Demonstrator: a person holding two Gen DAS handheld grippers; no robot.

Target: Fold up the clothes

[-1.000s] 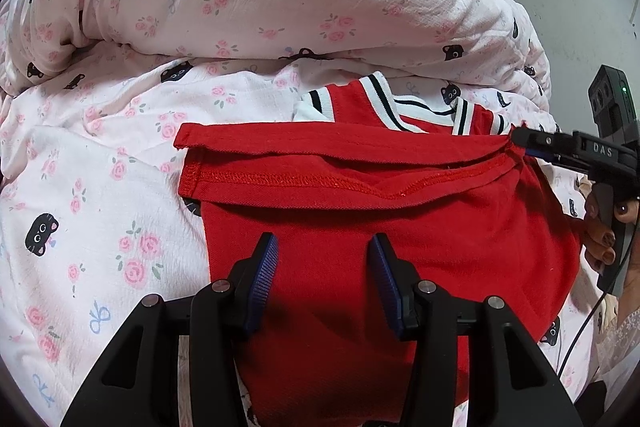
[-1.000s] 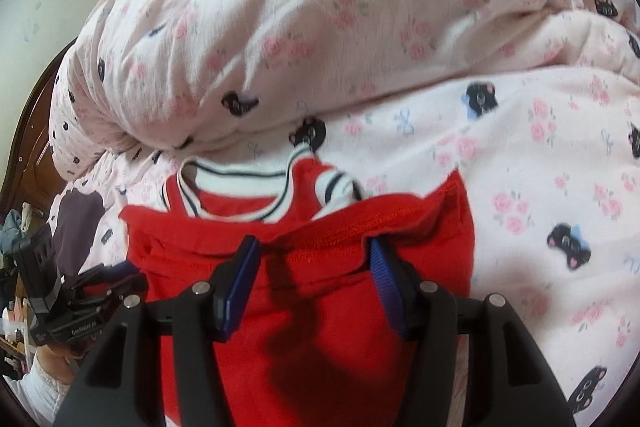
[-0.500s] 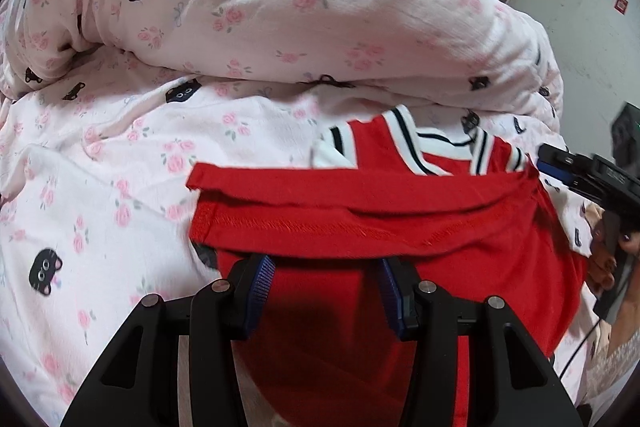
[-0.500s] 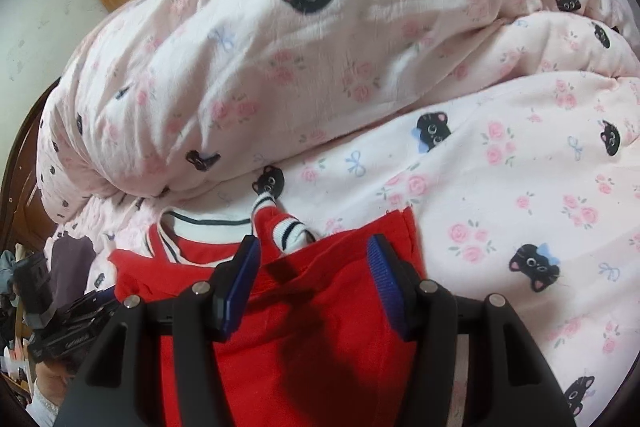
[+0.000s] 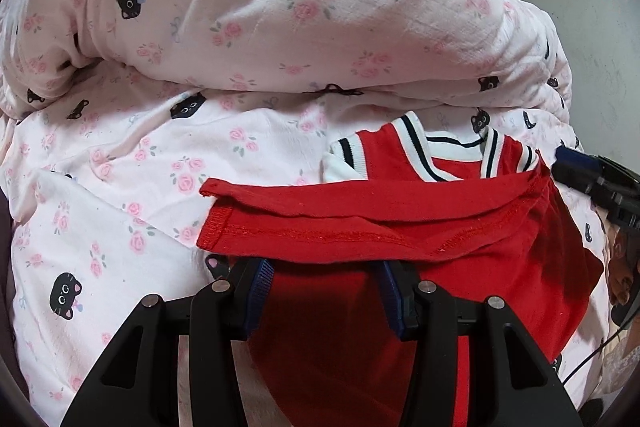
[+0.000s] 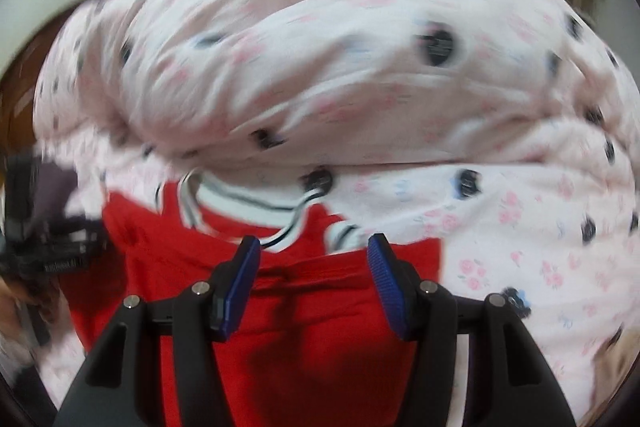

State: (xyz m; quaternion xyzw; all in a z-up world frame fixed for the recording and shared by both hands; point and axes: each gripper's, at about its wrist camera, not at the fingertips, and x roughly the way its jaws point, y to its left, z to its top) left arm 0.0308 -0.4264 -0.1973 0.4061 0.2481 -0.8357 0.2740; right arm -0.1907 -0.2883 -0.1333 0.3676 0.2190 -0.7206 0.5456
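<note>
The shirt lies on the bed with its hem doubled up toward the striped collar, and your left gripper and right gripper both hover open-jawed over it, so the fold looks laid and next wants smoothing or another fold.

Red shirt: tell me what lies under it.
The red shirt lies on the pink floral bedding, visible all around it. What is directly beneath is covered.

The left gripper has its jaws spread wide, tips hidden under cloth. The right gripper also has its jaws spread wide, holding nothing. A hand grips the right gripper's handle.
</note>
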